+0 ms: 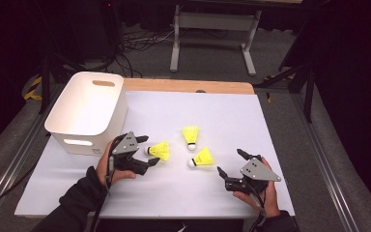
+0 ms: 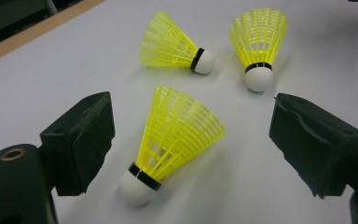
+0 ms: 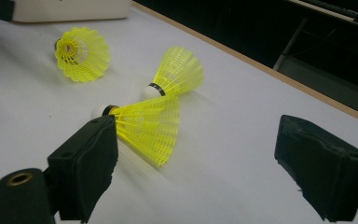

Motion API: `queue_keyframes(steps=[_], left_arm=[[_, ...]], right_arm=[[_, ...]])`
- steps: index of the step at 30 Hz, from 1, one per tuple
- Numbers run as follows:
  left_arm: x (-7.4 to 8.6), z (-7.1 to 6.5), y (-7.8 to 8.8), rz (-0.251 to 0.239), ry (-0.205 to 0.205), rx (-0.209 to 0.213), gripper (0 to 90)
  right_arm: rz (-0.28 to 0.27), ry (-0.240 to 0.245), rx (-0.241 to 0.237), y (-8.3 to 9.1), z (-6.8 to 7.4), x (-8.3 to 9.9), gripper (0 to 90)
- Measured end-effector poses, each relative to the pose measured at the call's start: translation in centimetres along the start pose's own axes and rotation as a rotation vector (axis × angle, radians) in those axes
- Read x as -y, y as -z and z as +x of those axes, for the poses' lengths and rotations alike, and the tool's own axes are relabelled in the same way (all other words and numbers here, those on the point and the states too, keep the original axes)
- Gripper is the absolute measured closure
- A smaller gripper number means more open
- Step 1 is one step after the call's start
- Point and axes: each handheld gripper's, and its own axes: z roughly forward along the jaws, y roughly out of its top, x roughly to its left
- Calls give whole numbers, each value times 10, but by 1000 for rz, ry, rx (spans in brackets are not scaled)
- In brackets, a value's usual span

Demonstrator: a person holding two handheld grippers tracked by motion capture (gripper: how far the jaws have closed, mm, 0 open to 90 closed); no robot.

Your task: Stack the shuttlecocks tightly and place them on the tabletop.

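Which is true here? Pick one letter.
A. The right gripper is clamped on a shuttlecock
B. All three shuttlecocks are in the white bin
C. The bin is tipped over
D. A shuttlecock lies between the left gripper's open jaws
D: in the left gripper view the nearest shuttlecock lies on the table between the left gripper's open jaws, untouched.

Dark room, grey floor (image 1: 207,67) with loose cables (image 1: 140,41), pale metal table frame (image 1: 212,21) beyond.

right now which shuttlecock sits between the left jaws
The shuttlecock nearest the white bin: this shuttlecock lies between the open left gripper jaws, untouched. The other two lie beyond them.
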Motion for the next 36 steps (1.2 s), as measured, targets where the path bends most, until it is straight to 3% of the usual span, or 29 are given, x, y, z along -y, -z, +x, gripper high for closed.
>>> queue_keyframes(steps=[2,4,7,11,16,20,21,23,24,25,27,31,36], left_arm=[[-2,1,-11,27,16,18,158],[-5,0,-22,65,23,9,175],[-6,-1,-30,74,35,16,188],[-8,-3,-43,128,34,-24,221],[-6,-3,-47,165,24,-40,349],[-6,0,-44,149,21,-54,520],[-6,1,-44,146,18,-65,520],[-7,3,-44,143,0,-101,626],[-7,3,-44,143,0,-101,656],[-8,4,-45,147,-16,-117,656],[-11,7,-47,150,-33,-158,745],[-16,10,-51,160,-53,-178,825],[-30,18,-57,179,-82,-213,854]], right_arm=[[6,3,-4,0,0,1,143],[13,4,-10,0,0,1,142],[21,3,-12,-1,-1,2,142],[35,5,-15,-2,-2,4,142],[48,3,-21,-3,-3,5,143],[54,10,-21,-4,-2,5,148],[55,10,-22,-4,-2,5,149],[59,16,-25,-5,-2,5,152],[59,16,-25,-5,-2,5,152],[61,18,-24,-5,-1,5,153],[66,22,-25,-5,-1,6,158],[70,25,-27,-5,-1,6,161],[71,32,-29,-5,-1,6,164]])
